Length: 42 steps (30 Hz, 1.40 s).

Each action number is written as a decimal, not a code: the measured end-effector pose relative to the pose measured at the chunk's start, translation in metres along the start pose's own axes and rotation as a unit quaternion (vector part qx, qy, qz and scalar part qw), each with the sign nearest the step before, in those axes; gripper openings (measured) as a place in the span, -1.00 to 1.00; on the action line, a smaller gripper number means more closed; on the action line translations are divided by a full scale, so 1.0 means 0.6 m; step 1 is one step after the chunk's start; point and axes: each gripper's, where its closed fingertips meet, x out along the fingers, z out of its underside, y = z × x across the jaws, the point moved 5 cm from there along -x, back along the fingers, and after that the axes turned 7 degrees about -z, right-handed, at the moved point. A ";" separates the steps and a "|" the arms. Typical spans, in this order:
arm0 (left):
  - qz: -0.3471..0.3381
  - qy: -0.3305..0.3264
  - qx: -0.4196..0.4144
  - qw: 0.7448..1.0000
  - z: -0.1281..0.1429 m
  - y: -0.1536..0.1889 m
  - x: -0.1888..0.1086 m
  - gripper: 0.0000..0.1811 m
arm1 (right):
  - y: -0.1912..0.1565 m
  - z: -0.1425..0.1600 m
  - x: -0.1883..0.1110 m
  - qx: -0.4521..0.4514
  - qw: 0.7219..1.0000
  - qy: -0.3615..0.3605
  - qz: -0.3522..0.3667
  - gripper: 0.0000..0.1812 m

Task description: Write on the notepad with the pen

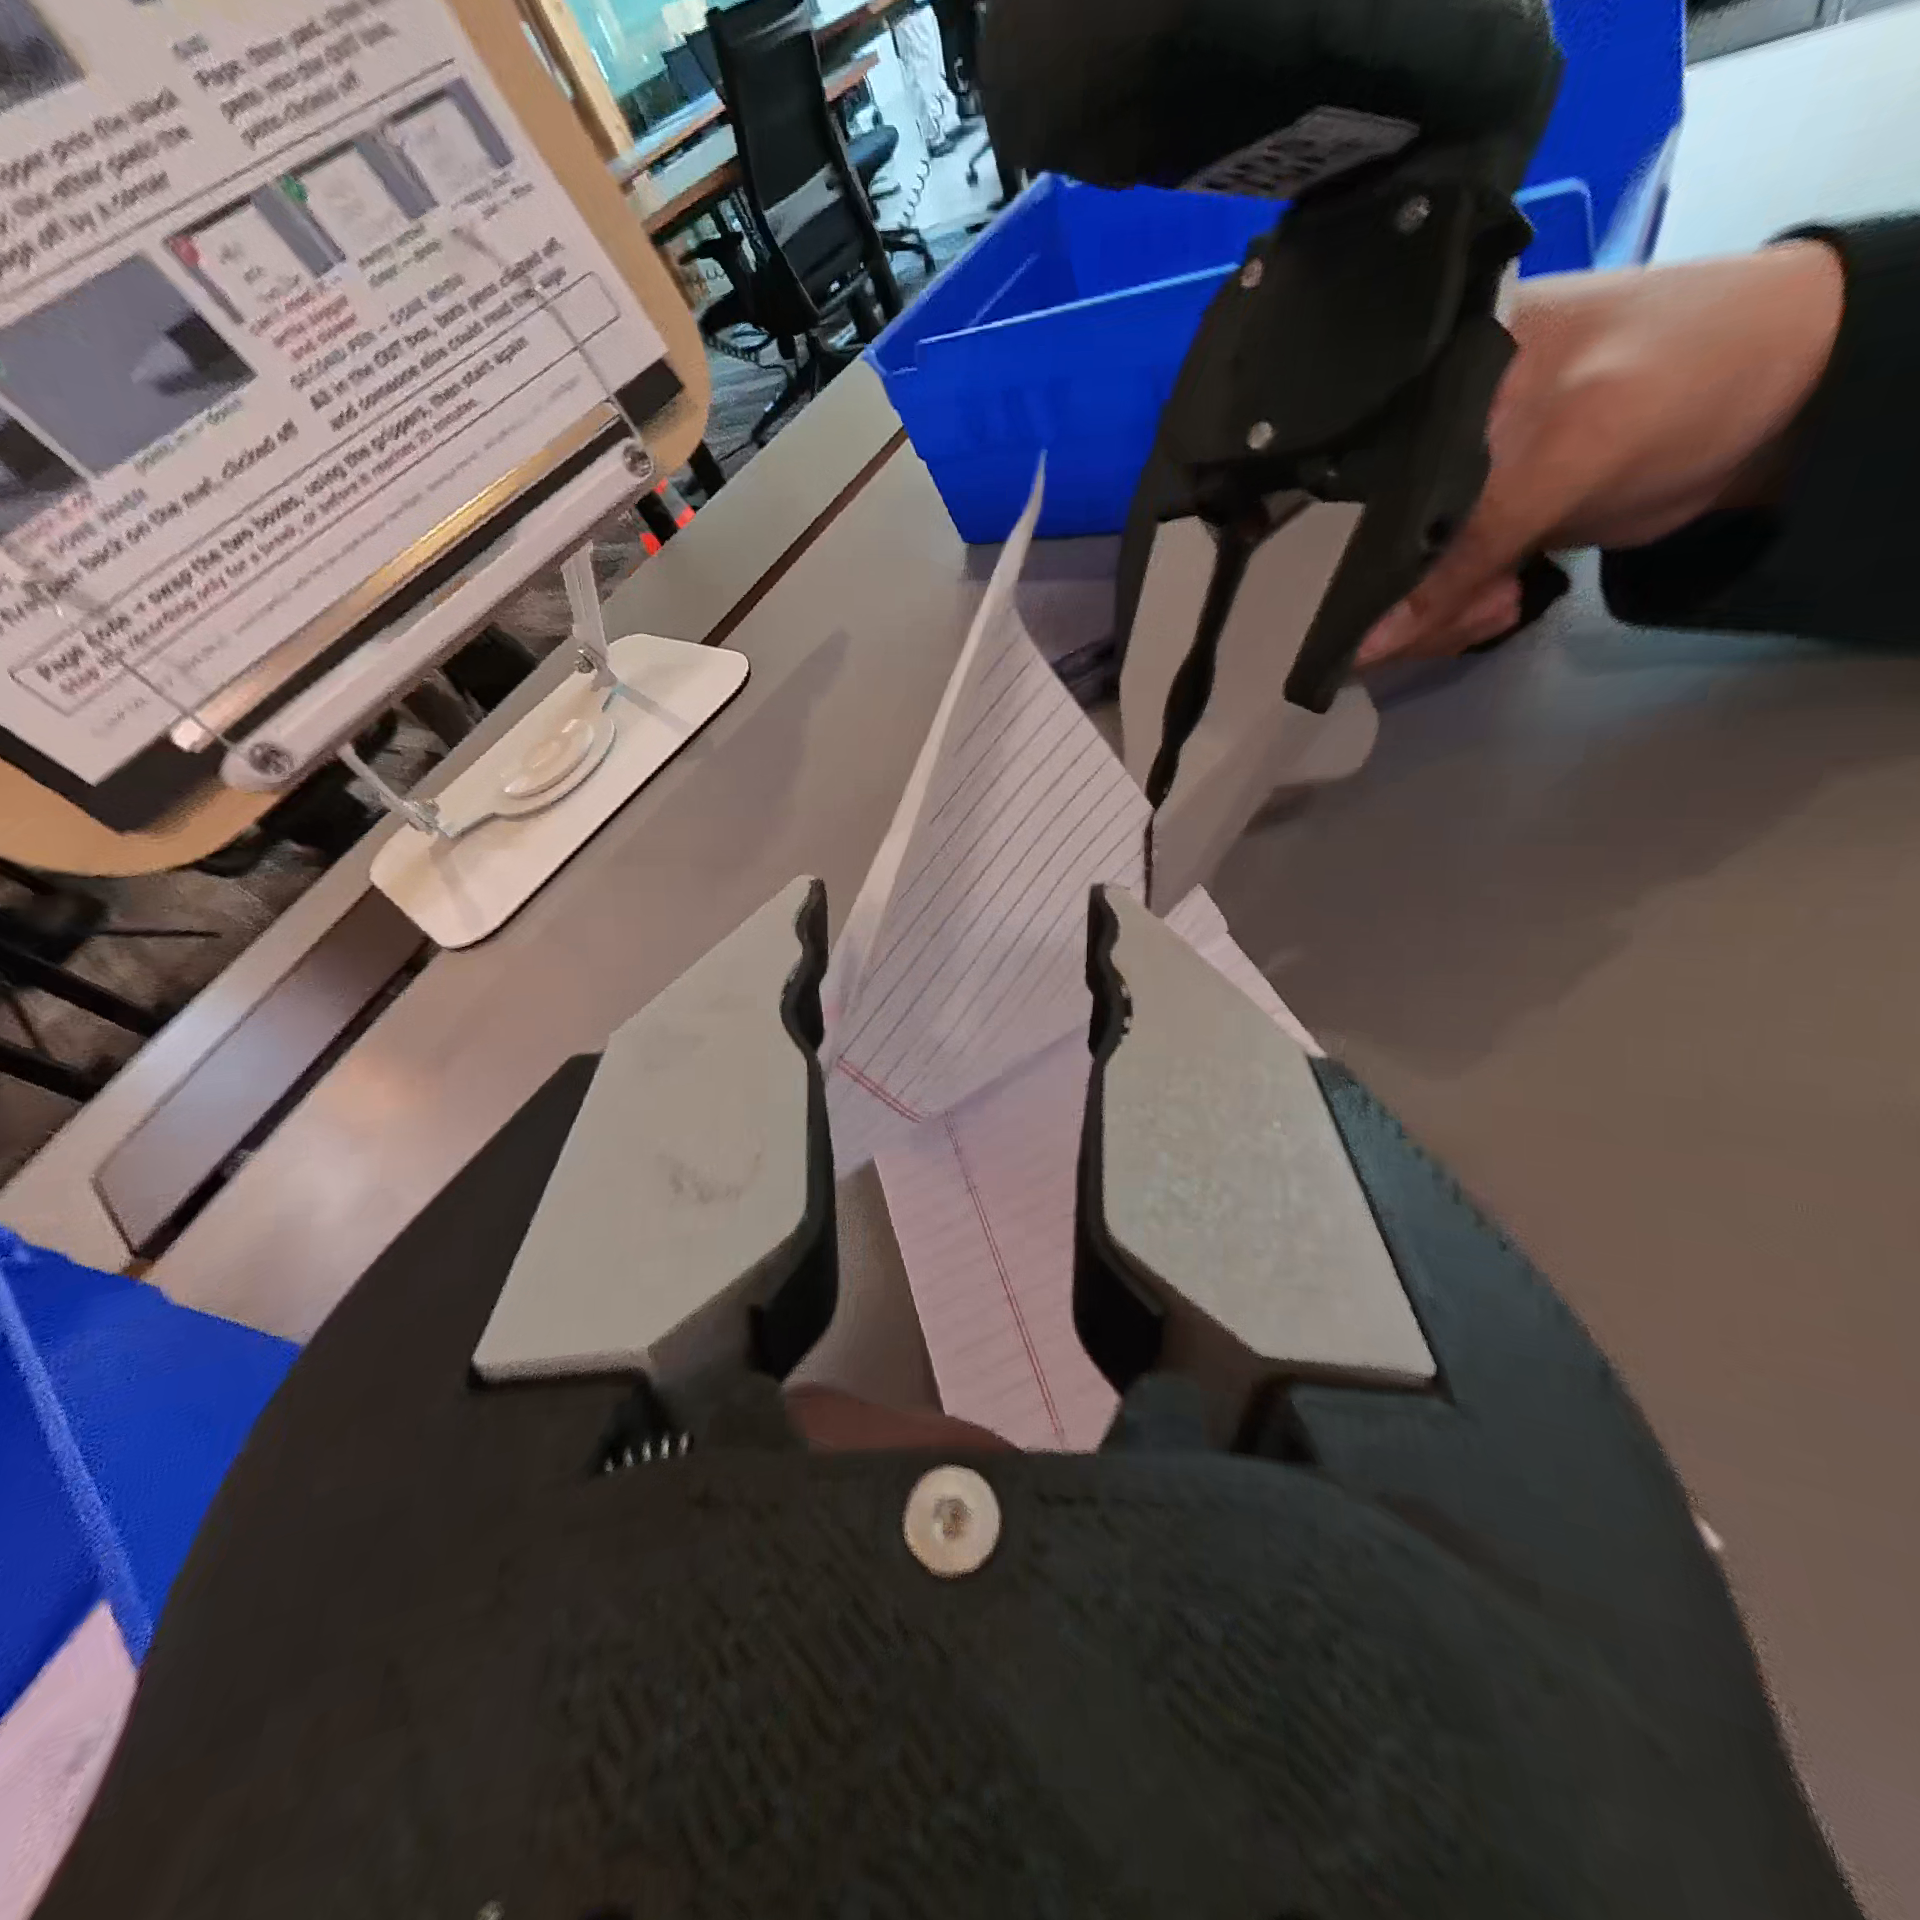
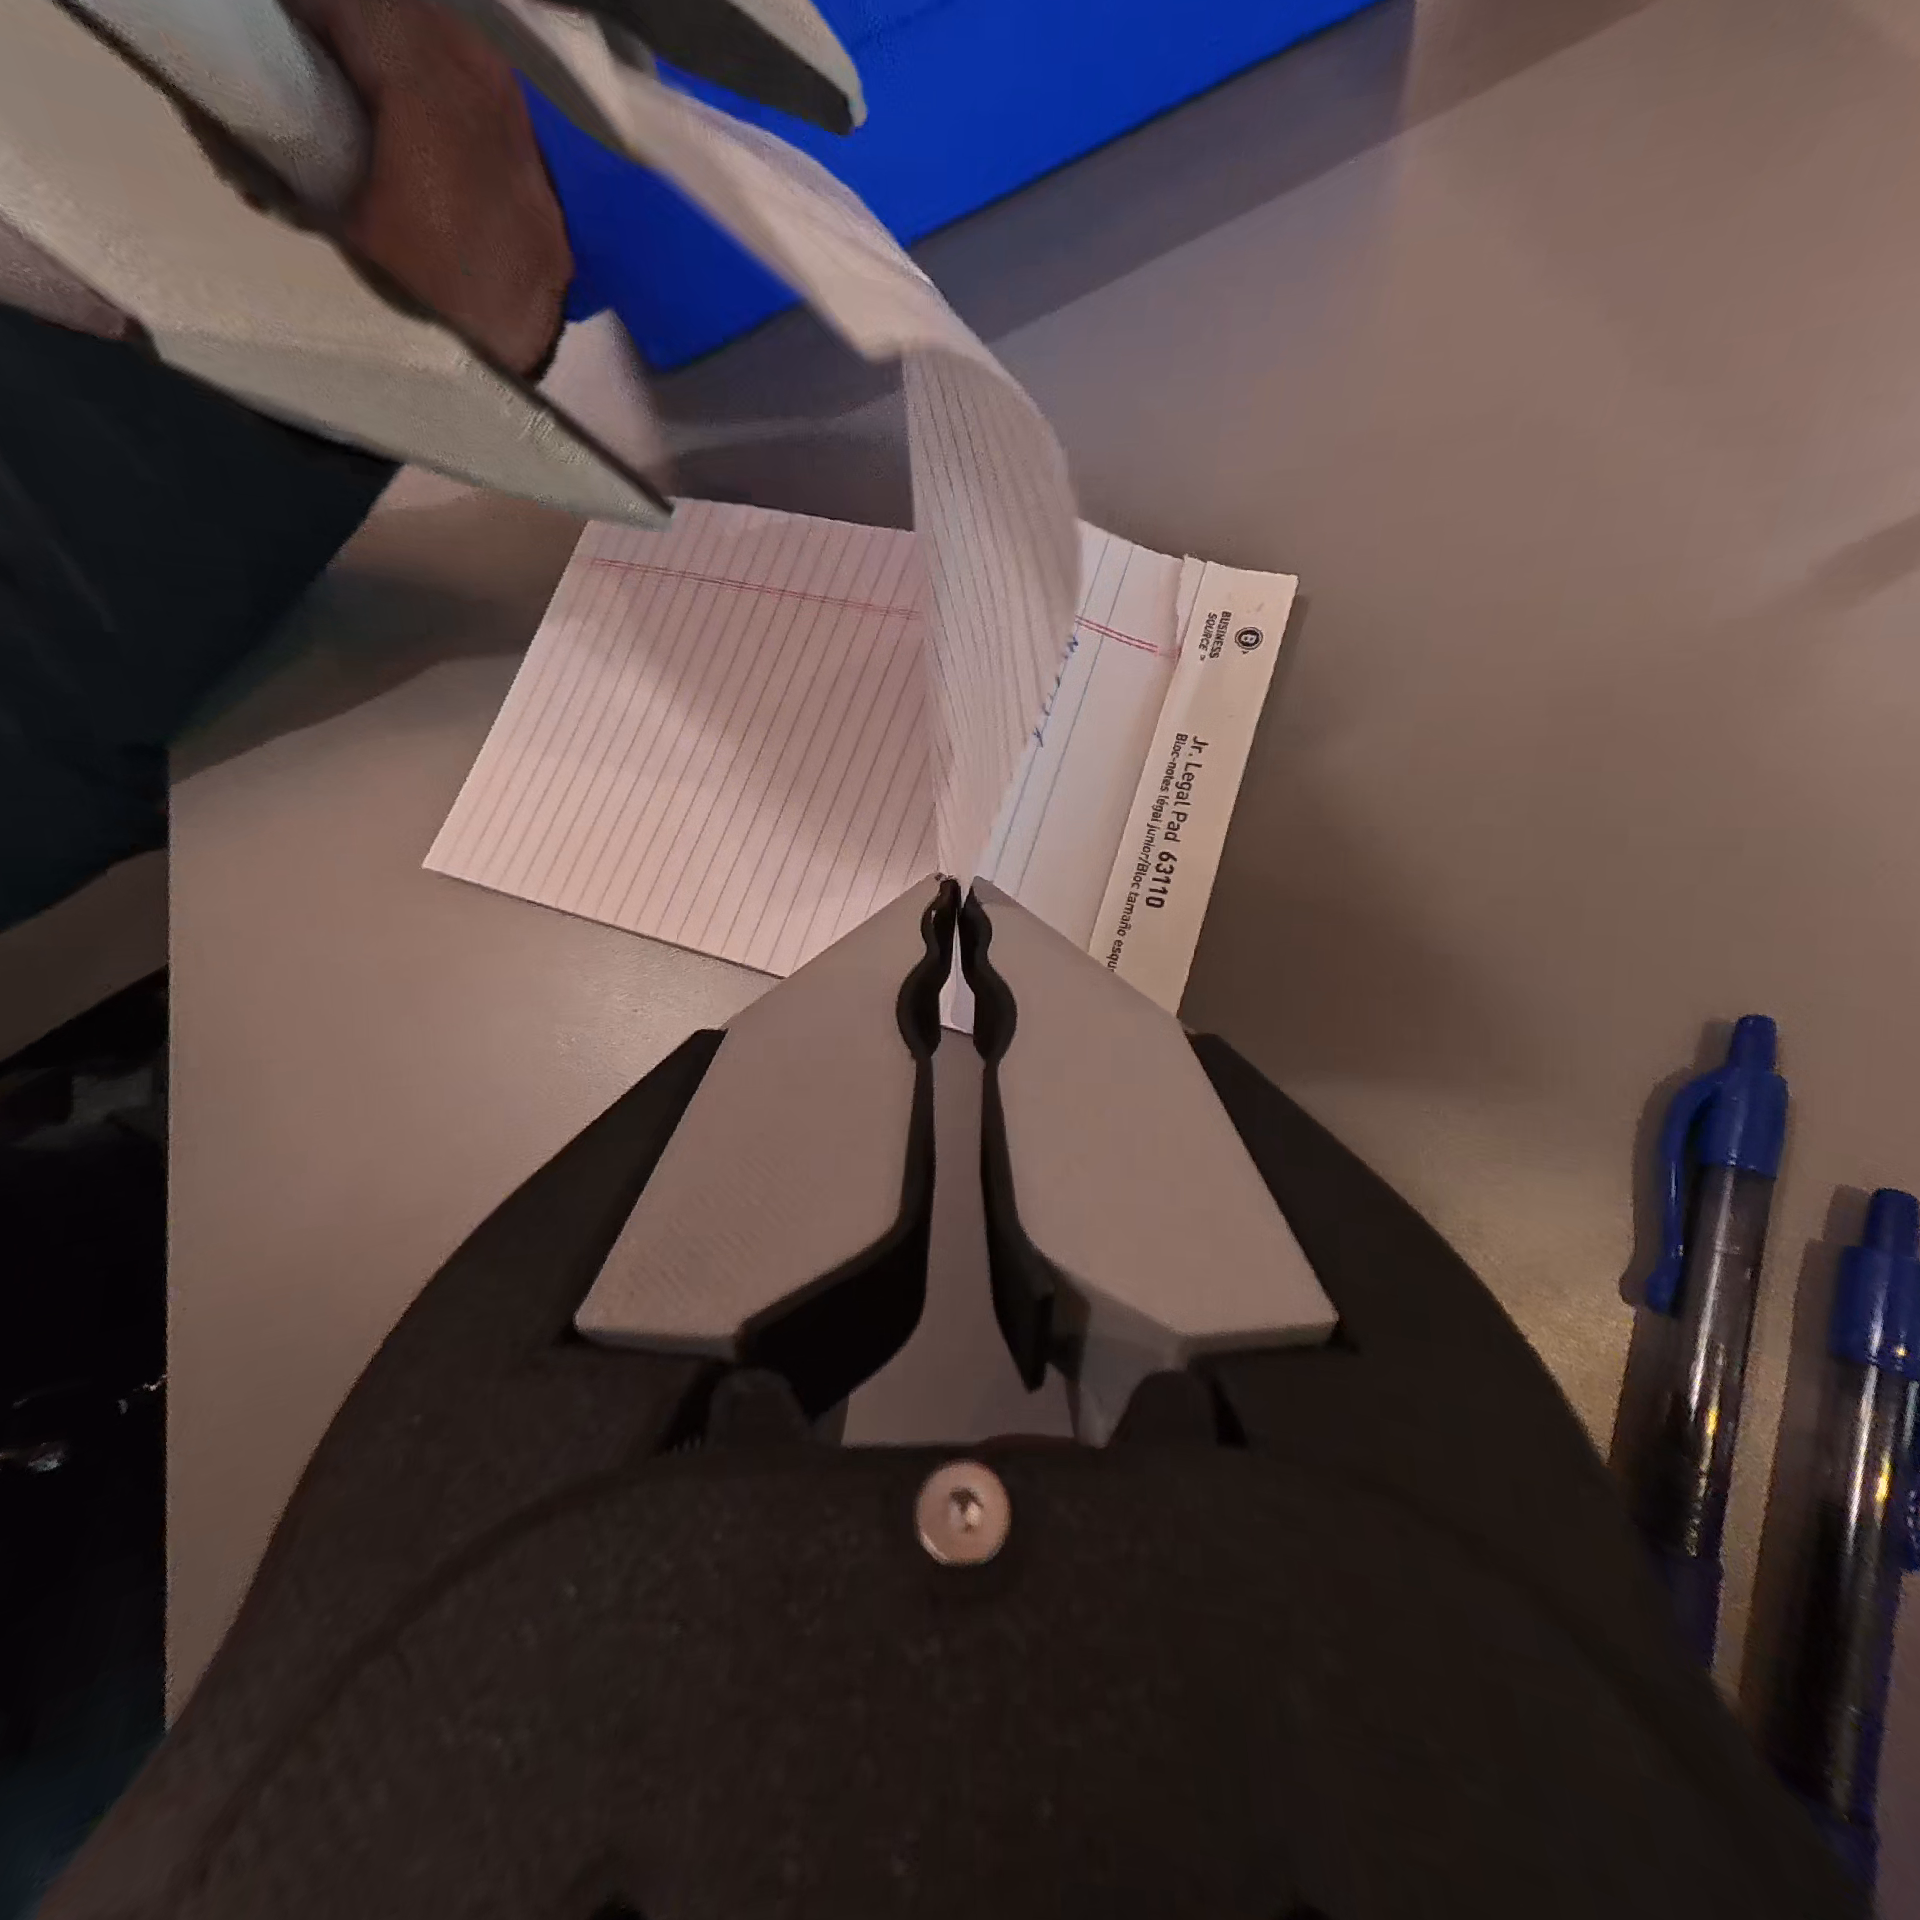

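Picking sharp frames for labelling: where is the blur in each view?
Left wrist view: the poster and near bin are smeared, the lifted sheet fairly crisp. Right wrist view: the left claw and the sheet's top blur; the notepad and pens stay sharp.

A grey table (image 1: 1558, 935) fills the ground beyond the jaws in both views. In the left wrist view, a blue bin (image 1: 1049, 343) stands at the table's far edge, ahead of the jaws and a little to their right, while a second blue bin (image 1: 73, 1455) sits low at the left, beside them. An instruction sheet (image 1: 291, 343) leans on a white stand (image 1: 561, 769) up and to the left of the jaws, near the table's edge. Farther back, beyond the table, black office chairs (image 1: 800, 177) line desks in an open workroom.
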 end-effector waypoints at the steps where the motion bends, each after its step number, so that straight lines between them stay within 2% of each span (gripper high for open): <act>1: -0.003 -0.001 0.019 1.000 -0.002 0.006 0.000 -0.46 | 0.000 0.001 0.001 -0.002 1.000 -0.003 0.002 -1.00; 5: -0.031 0.025 0.051 0.998 -0.021 0.010 -0.005 -0.46 | -0.004 0.001 0.006 -0.010 1.000 -0.008 -0.001 -1.00; 7: -0.008 0.037 0.044 0.998 -0.027 0.018 -0.011 -0.50 | -0.006 0.000 0.008 -0.011 1.000 -0.009 -0.001 -1.00; 18: 0.038 0.025 0.082 0.996 -0.026 0.060 -0.001 -0.56 | -0.008 0.004 0.018 -0.012 1.000 -0.022 0.001 -1.00; 26: 0.040 0.009 0.091 0.995 -0.020 0.065 0.004 -0.68 | -0.013 0.002 0.017 -0.021 1.000 -0.022 -0.001 -1.00; 28: 0.037 0.007 0.092 0.995 -0.019 0.063 0.005 -0.80 | -0.014 0.003 0.018 -0.022 0.999 -0.025 0.000 -1.00; 30: 0.022 0.000 0.091 0.996 -0.017 0.055 0.006 -1.00 | -0.015 0.003 0.019 -0.024 0.999 -0.026 -0.001 -1.00; 34: 0.006 -0.004 0.063 0.998 -0.017 0.035 0.004 -1.00 | -0.020 0.000 0.017 -0.036 0.999 -0.024 -0.005 -1.00; 38: 0.012 -0.003 0.034 0.999 -0.012 0.023 0.001 -1.00 | -0.013 -0.022 -0.013 -0.044 0.998 0.033 0.018 -0.95; 40: 0.026 -0.005 0.043 0.999 -0.008 0.029 0.001 -1.00 | -0.004 -0.036 -0.033 -0.034 0.995 0.082 0.032 -0.94; 42: 0.051 -0.008 0.061 0.997 -0.003 0.041 0.000 -1.00 | 0.012 -0.042 -0.046 -0.044 0.991 0.104 0.077 -1.00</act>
